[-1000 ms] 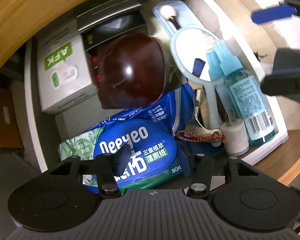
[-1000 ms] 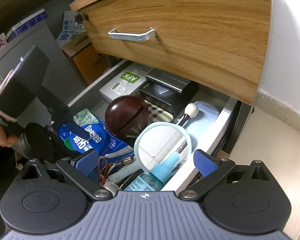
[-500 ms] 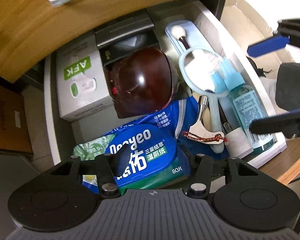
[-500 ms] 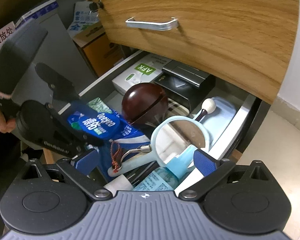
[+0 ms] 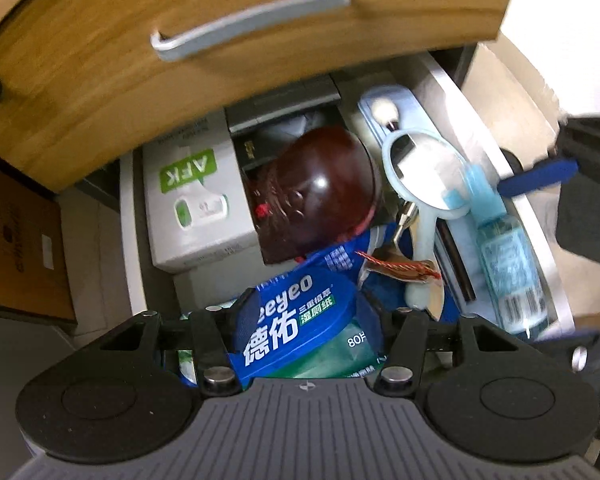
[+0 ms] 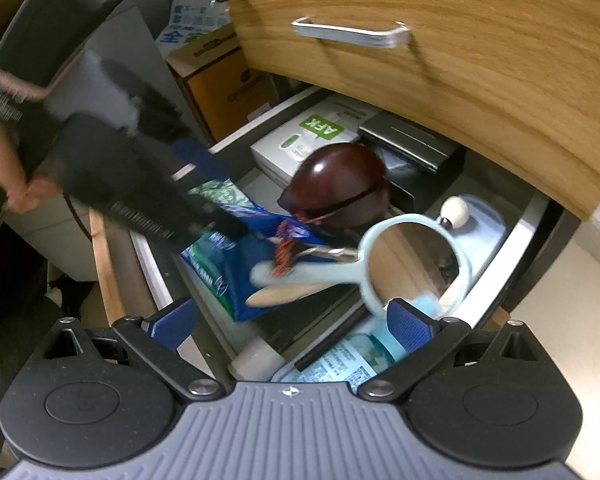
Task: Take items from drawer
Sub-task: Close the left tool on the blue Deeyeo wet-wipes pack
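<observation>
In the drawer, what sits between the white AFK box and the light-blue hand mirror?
The dark red glossy ball, seen in both wrist views, lies between the AFK box and the hand mirror.

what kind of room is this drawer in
Probably an office or study: wooden desk drawers, cardboard boxes beside them on the floor, and odds and ends inside like wet wipes and a hand mirror.
</observation>
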`<state>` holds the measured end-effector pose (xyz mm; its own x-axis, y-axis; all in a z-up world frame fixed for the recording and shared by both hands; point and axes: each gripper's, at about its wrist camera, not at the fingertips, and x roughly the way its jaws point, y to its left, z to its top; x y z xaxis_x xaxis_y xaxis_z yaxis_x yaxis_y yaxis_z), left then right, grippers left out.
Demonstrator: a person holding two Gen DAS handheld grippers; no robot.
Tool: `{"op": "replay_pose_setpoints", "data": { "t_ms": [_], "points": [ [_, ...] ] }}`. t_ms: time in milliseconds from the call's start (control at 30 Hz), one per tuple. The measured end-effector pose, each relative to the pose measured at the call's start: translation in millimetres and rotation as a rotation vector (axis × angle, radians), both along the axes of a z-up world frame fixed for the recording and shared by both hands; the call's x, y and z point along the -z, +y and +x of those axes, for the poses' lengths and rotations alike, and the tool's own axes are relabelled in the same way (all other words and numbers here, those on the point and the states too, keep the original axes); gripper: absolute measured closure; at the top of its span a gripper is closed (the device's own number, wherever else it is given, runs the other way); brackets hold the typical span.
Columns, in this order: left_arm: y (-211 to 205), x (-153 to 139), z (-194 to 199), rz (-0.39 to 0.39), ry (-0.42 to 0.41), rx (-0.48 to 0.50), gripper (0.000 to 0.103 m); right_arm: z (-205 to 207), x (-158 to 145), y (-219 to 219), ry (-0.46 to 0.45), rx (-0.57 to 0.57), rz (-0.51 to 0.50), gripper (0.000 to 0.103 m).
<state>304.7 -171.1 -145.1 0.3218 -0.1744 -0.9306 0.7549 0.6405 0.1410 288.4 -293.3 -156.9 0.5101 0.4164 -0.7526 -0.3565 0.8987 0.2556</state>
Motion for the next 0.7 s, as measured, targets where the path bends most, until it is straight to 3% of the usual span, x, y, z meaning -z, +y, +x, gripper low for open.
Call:
{"op": "replay_pose_setpoints", "data": {
  "t_ms": [200,267,467,700],
  "points": [
    [-2,-5,16,-0.026,-0.009,-0.035,0.044,9,5,6,0.025,0.013,0.027,0.007],
    [-3,-6,20,-0.031,-0.009,-0.04,0.044,12,7,5,0.04,0.031,0.058,0.017],
    [-4,-4,27,-0.042,-0.008,-0.049,0.04,21,19,3,0.109,0.1,0.159,0.031],
    [-4,-2,30,-0.049,-0.008,-0.031,0.038,38,32,7,0.215,0.213,0.295,0.039]
  ]
}}
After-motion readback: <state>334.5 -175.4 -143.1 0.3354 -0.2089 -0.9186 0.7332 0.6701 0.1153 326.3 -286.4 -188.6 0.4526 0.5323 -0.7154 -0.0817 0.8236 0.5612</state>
